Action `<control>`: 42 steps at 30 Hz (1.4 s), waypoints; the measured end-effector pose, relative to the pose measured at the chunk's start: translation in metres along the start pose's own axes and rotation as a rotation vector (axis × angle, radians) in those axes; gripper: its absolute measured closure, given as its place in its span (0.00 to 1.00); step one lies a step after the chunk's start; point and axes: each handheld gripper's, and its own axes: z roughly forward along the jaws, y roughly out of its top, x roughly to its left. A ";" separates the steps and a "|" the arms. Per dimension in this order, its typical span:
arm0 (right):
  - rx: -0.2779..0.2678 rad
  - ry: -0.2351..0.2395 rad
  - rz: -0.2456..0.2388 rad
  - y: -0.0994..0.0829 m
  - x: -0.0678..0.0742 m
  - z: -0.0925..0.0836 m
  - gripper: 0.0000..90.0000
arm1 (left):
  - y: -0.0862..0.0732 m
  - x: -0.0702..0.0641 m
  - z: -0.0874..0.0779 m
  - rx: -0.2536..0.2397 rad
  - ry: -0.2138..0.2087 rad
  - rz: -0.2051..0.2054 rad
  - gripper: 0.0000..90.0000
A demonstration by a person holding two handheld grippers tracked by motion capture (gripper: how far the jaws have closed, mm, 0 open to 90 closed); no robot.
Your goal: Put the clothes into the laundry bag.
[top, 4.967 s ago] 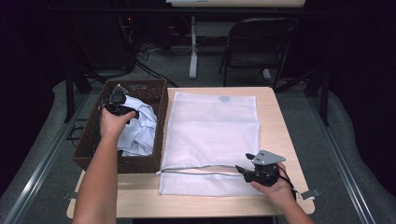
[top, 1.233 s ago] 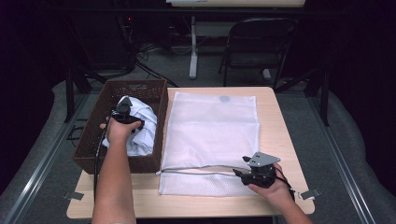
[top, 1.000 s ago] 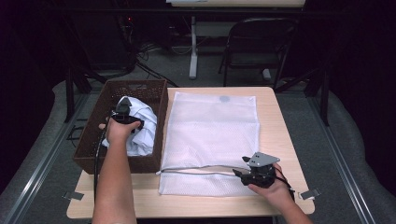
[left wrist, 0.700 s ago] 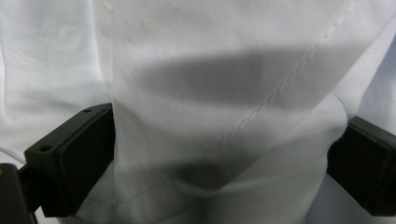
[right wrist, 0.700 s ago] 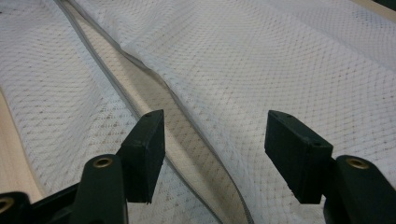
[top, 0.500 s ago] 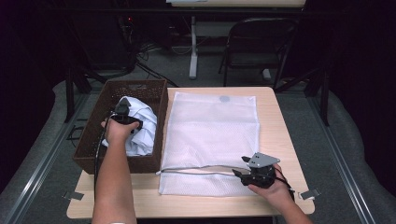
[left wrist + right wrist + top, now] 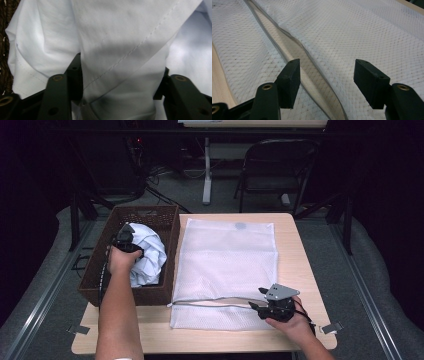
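Note:
A crumpled white cloth lies in a brown wicker basket at the table's left. My left gripper is down in the basket on that cloth. In the left gripper view its jaws stand wide apart, and a stitched fold of the white cloth fills the space between them at my left gripper. A white mesh bag lies flat on the table. My right gripper rests at its near edge, open, with its jaws either side of the bag's gaping zipper opening on the mesh bag.
The wooden table has bare strips to the right of the bag and along its near edge. A folding chair and a desk leg stand behind the table on the grey floor.
Since five seconds ago my left gripper has come down from the basket's far end onto the white cloth. Over the last second both hands have barely moved.

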 end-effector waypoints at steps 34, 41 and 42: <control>-0.008 -0.016 -0.026 -0.001 0.002 0.000 0.46 | -0.001 0.017 -0.018 -0.006 -0.127 -0.009 0.69; -0.018 -0.001 -0.013 -0.001 0.001 0.000 0.47 | 0.000 0.016 -0.024 -0.018 -0.132 -0.002 0.69; -0.018 -0.001 -0.012 -0.001 0.001 0.000 0.48 | 0.000 0.016 -0.026 -0.018 -0.133 0.004 0.69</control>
